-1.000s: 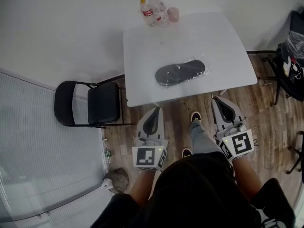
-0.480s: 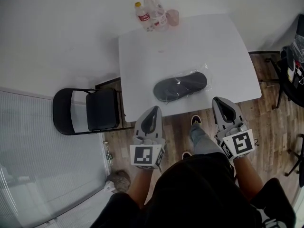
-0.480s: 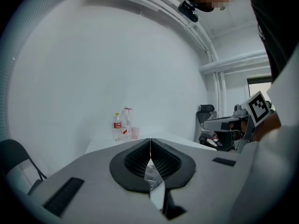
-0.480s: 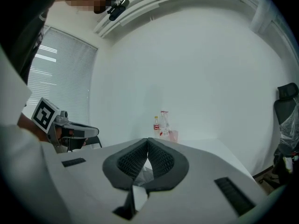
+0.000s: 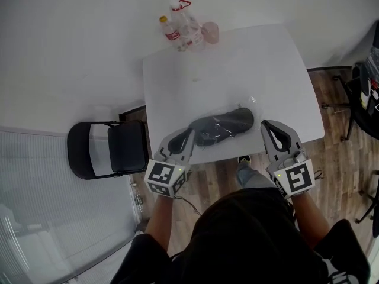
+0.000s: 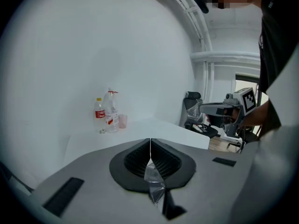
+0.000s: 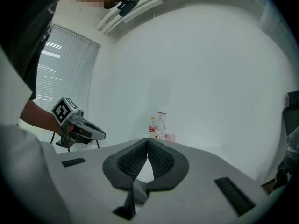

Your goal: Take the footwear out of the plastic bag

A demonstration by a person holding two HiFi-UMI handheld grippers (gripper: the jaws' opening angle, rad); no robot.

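L gripper [image 5: 189, 134], R gripper [image 5: 265, 125] nearer bag [image 5: 228, 122]

wall: plain white wall [image 5: 71, 52], evenly lit | floor: brown wood-plank floor [image 5: 337, 117] | furniture: white square bench [image 5: 237, 58] close by the wall; black folding chair [image 5: 109, 149] just beside its left edge; dark office chair [image 5: 370, 70] at far right | window: pale slatted blind [image 5: 47, 206], lower left
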